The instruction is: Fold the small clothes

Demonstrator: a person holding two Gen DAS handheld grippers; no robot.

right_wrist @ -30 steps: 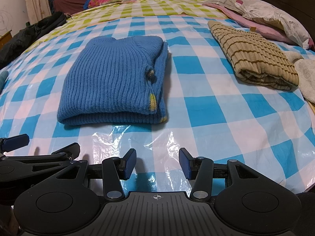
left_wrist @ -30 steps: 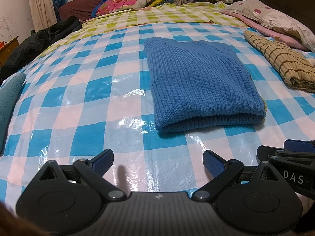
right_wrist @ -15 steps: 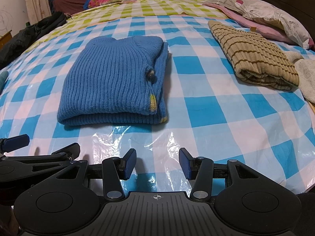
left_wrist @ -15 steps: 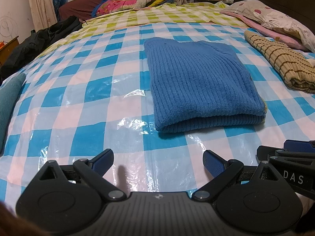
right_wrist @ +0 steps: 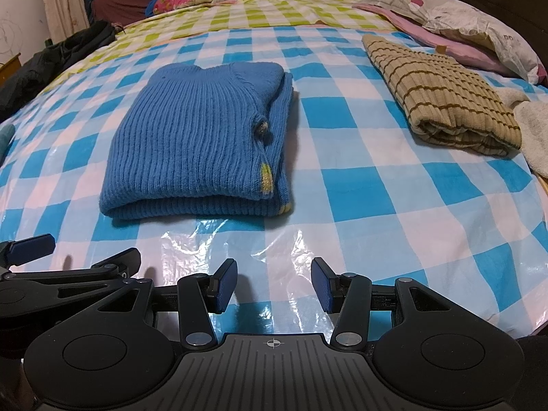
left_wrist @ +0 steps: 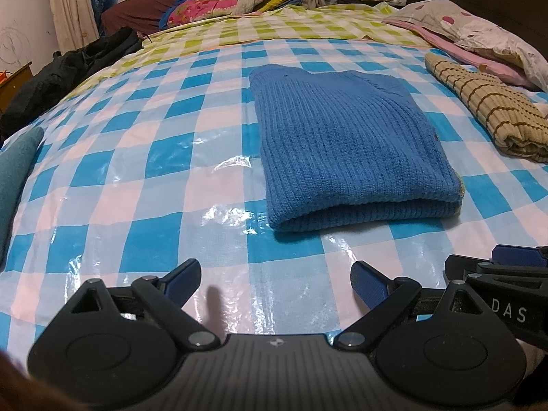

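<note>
A blue ribbed knit sweater (left_wrist: 349, 150) (right_wrist: 202, 147) lies folded into a neat rectangle on the blue-and-white checked plastic sheet (left_wrist: 137, 178) (right_wrist: 376, 191) that covers the bed. My left gripper (left_wrist: 275, 282) hovers near the sheet's front edge, short of the sweater, open wide with nothing between its blue pads. My right gripper (right_wrist: 274, 286) sits just beside it on the right, also open and empty. Each gripper shows at the other view's edge. Neither touches the sweater.
A folded tan sweater with brown stripes (right_wrist: 441, 96) (left_wrist: 489, 109) lies to the right, a white towel (right_wrist: 531, 130) beyond it. Pillows (right_wrist: 472, 24) sit at the far right, dark clothes (left_wrist: 68, 72) at the left, a teal cloth (left_wrist: 13, 178) at the left edge, and piled bedding (left_wrist: 233, 3) at the back.
</note>
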